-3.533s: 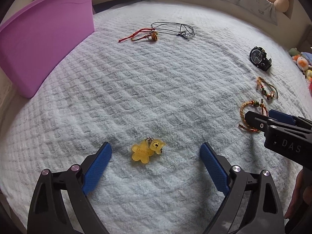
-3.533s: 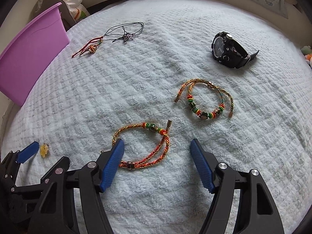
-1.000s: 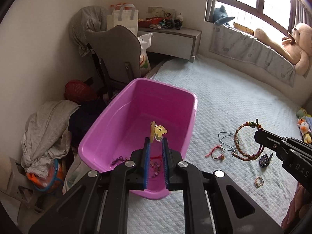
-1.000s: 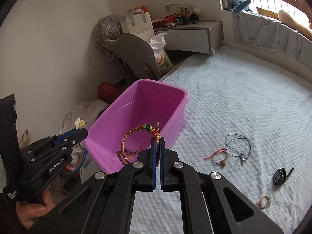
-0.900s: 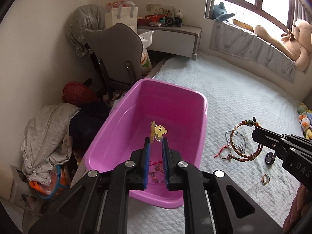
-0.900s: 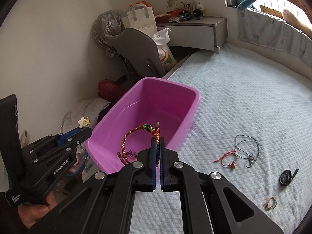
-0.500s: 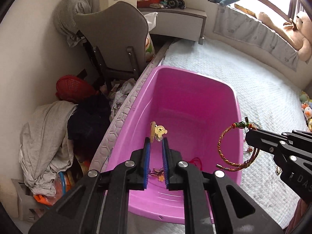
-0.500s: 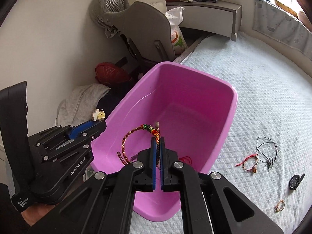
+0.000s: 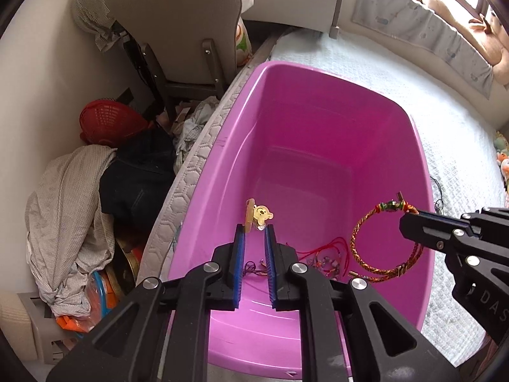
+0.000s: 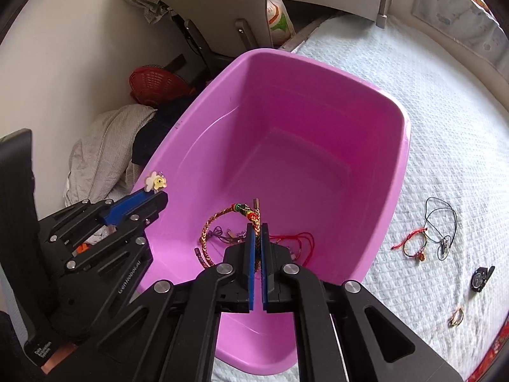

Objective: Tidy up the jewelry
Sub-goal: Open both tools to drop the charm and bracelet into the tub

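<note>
Jewelry hangs from both your grippers above the pink tub (image 9: 318, 121) on the bed (image 10: 445, 133): your left gripper (image 9: 254, 234) pinches a yellow charm (image 9: 259, 214), your right gripper (image 10: 257, 232) clamps a braided bracelet (image 10: 222, 222). More pieces lie in the tub.

A pink tub (image 9: 318, 121), a yellow charm (image 9: 258, 215), a bracelet (image 9: 378, 245) braided in red, orange and gold with green beads, blue pads (image 9: 239, 264), a white quilted cover (image 10: 445, 146) and a red basket (image 9: 108, 124) are seen.
</note>
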Demonstrator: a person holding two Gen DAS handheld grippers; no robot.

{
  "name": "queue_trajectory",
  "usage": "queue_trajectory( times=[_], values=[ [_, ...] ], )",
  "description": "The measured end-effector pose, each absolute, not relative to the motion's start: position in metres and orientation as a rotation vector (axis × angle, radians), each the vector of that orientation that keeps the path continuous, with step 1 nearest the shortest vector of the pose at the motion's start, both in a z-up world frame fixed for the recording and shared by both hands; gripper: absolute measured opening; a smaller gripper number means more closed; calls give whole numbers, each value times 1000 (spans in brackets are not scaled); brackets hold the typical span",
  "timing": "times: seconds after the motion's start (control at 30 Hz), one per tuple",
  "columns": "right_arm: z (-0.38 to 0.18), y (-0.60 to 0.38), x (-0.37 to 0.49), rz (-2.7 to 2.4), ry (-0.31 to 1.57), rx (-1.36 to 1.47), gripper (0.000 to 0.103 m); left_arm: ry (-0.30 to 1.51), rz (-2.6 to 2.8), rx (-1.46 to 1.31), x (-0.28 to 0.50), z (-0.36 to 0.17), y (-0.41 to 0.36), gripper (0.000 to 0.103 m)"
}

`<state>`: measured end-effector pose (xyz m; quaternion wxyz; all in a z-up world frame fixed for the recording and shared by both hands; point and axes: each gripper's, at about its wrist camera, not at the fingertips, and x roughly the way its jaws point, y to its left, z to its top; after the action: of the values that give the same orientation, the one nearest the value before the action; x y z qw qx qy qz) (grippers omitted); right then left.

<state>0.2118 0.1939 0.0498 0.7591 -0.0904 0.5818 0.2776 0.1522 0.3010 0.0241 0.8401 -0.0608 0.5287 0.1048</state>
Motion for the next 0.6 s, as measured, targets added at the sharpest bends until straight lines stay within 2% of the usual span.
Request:
queue_trajectory(
  times=[0.1, 0.17, 0.2, 0.23, 0.3, 0.43, 0.6],
  values=[
    [51, 194, 212, 596, 1269, -203, 7, 1132, 231, -105, 152, 21, 303, 18],
    [50, 193, 214, 590, 1277, -196, 21, 1123, 241, -95, 152, 21, 304, 30],
    [51, 193, 214, 585, 1278, -193, 31, 1115, 247, -92, 152, 23, 305, 39],
    [51, 191, 214, 581, 1277, -194, 35, 1106, 255, -89, 151, 25, 306, 54],
    [52, 190, 214, 568, 1272, -195, 39, 1081, 267, -87, 149, 29, 309, 68],
    [55, 182, 213, 551, 1278, -160, 44, 1073, 281, -87, 147, 35, 310, 75],
    [58, 176, 207, 552, 1277, -139, 48, 1075, 284, -101, 144, 41, 312, 76]
  ],
)
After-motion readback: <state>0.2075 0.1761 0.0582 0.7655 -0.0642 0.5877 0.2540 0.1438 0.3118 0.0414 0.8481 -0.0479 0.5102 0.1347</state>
